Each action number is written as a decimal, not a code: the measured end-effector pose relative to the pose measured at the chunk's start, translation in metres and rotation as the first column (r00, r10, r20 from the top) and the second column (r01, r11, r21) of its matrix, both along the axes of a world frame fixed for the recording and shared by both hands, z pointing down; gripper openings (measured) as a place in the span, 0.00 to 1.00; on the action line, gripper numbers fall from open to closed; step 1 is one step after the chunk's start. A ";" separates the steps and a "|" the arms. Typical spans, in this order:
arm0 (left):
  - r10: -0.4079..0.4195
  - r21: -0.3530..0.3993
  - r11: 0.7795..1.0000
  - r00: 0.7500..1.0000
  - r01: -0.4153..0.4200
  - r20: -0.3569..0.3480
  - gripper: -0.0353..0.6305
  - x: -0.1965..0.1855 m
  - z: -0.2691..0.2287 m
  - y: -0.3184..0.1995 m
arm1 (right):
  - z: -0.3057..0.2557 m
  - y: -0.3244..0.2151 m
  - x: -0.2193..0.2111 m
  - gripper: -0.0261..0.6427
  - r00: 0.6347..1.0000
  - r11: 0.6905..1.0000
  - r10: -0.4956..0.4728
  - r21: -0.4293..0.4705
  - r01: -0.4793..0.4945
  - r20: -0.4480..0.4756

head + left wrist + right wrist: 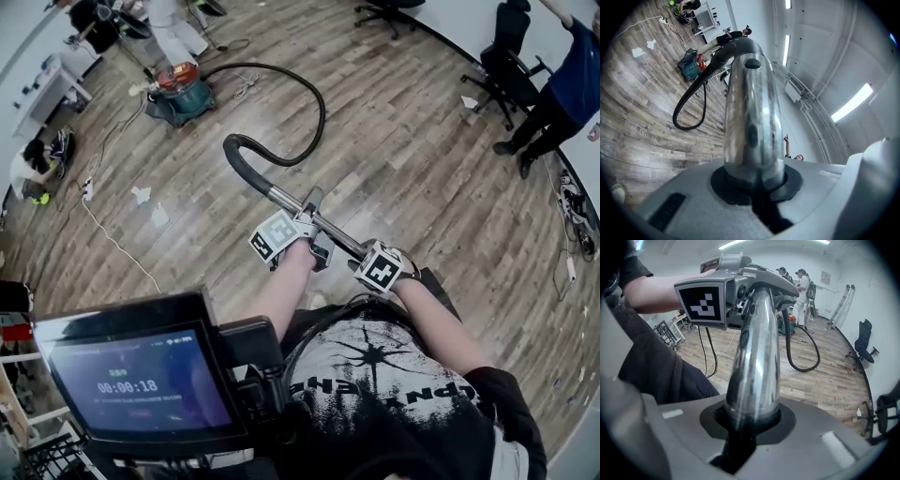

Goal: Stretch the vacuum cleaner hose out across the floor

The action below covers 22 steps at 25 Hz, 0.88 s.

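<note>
Well, in the head view I had both grippers clamped on the metal wand [286, 199]: the left gripper [314, 225] nearer its bend, the right gripper [361, 255] lower down, close to the body. The hose [322, 111] left the vacuum cleaner [183, 94] and swept over the floor [422, 169] in 1 wide curve before hooking back to the wand.

The left gripper view showed its jaws closed round the shiny wand, with the hose lying slack on the boards beyond.

The right gripper view showed the same hold lower down, the left gripper's marker cube above it.

I judged the grasp done and the stretching hardly begun: that curve had yet to be pulled straight, away from the cleaner.
</note>
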<state>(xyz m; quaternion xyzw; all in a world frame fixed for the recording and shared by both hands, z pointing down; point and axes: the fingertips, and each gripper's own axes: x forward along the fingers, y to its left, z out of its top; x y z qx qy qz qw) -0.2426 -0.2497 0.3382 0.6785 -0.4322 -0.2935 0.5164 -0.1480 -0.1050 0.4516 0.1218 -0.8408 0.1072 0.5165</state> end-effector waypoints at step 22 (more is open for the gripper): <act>-0.120 -0.044 0.992 0.993 0.121 0.021 0.11 0.217 0.028 0.077 | 0.025 0.070 0.235 0.17 0.991 0.990 -0.130 -0.048 0.130 0.016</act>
